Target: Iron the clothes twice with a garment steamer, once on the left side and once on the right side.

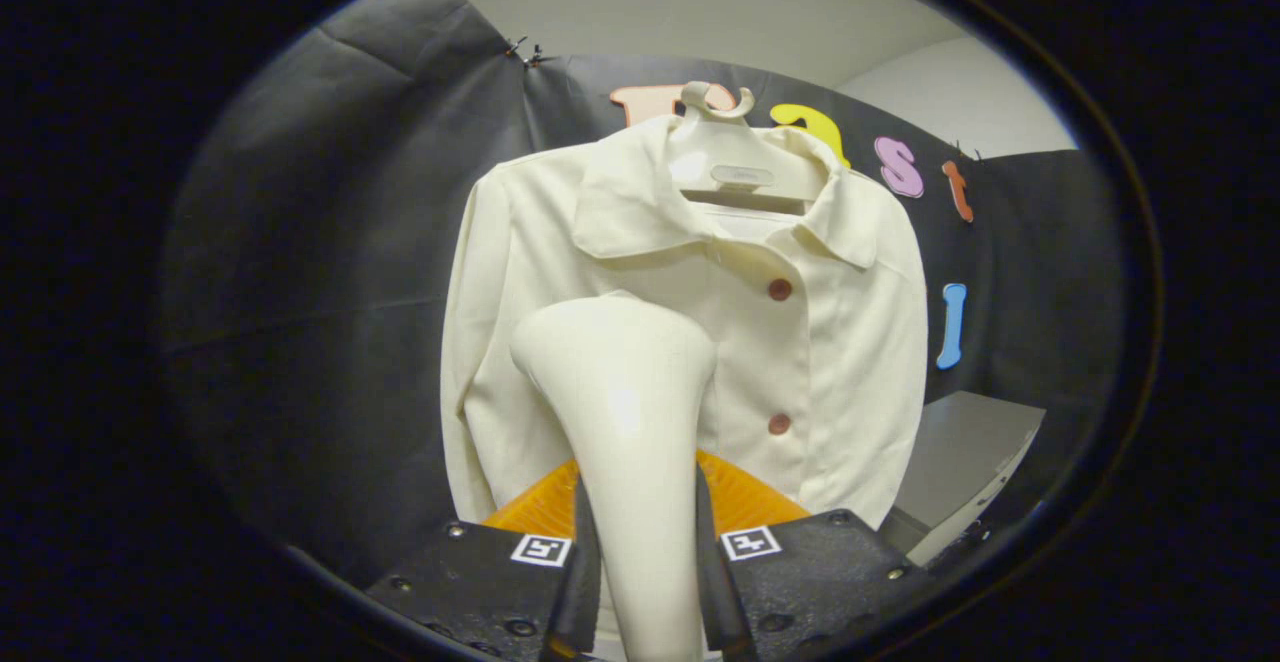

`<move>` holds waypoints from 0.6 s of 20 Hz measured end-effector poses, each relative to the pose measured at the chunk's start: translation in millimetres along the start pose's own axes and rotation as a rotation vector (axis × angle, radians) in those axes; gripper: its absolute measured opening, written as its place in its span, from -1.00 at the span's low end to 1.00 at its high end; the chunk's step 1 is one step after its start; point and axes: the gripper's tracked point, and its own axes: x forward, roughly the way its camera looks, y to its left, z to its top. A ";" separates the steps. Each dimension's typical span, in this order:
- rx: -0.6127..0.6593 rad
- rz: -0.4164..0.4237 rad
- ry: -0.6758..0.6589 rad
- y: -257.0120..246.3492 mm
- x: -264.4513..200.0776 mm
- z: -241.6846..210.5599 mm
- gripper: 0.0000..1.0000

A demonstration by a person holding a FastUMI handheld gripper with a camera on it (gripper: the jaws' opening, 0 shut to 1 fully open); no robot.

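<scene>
Jaws pinch the steamer (630, 422), its head near the hanging shirt's (700, 322) left half

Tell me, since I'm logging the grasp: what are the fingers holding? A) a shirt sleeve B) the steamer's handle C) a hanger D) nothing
B: the gripper has both fingers pressed on the handle of the garment steamer, whose head points at the hanging shirt.

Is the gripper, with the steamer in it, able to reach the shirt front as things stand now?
Probably yes. The gripper is shut on the steamer, whose head points at the shirt on its hanger. Nothing stands between head and cloth.
</scene>
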 end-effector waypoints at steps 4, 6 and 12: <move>-0.003 -0.038 0.051 -9.6 2.0 -40.0 -0.19; -0.008 -0.042 0.079 -13.1 1.8 -63.8 -0.19; -0.031 -0.040 0.129 -8.0 2.0 -120.6 -0.18</move>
